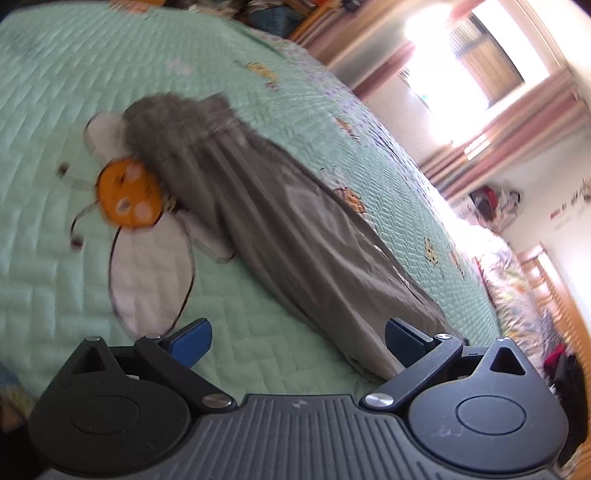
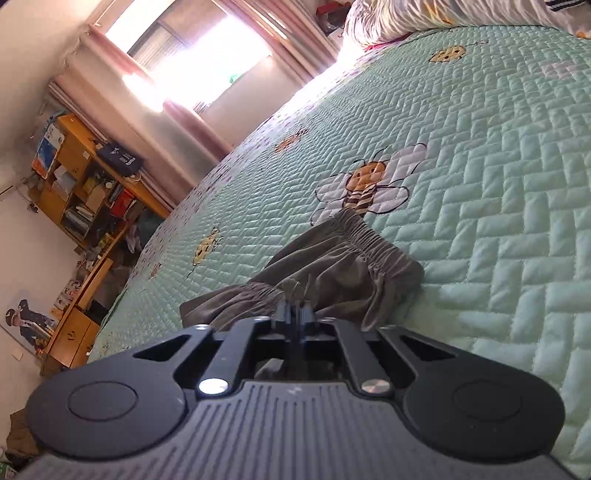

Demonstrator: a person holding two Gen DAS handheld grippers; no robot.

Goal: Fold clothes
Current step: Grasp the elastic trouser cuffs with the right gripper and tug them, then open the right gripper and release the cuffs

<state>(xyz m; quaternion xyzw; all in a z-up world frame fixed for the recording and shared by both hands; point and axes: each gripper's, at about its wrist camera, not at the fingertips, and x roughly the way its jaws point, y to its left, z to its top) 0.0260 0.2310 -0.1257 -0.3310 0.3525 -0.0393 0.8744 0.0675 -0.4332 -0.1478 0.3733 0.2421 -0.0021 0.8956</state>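
Note:
Grey trousers (image 1: 266,229) lie stretched across the green quilted bedspread (image 1: 55,92), their gathered waistband at the far end. My left gripper (image 1: 297,339) hovers open near the close end of a trouser leg, with nothing between its blue pads (image 1: 192,341). In the right wrist view the trousers (image 2: 332,269) are bunched, the elastic waistband (image 2: 373,240) standing up. My right gripper (image 2: 295,308) is shut on a fold of the grey cloth right at its tips.
A bee picture (image 1: 127,195) is stitched into the bedspread beside the trousers. A bright window with pink curtains (image 2: 184,55) is beyond the bed. A wooden shelf unit (image 2: 85,177) full of items stands against the wall. Patterned bedding (image 2: 399,18) is heaped at the bed's far end.

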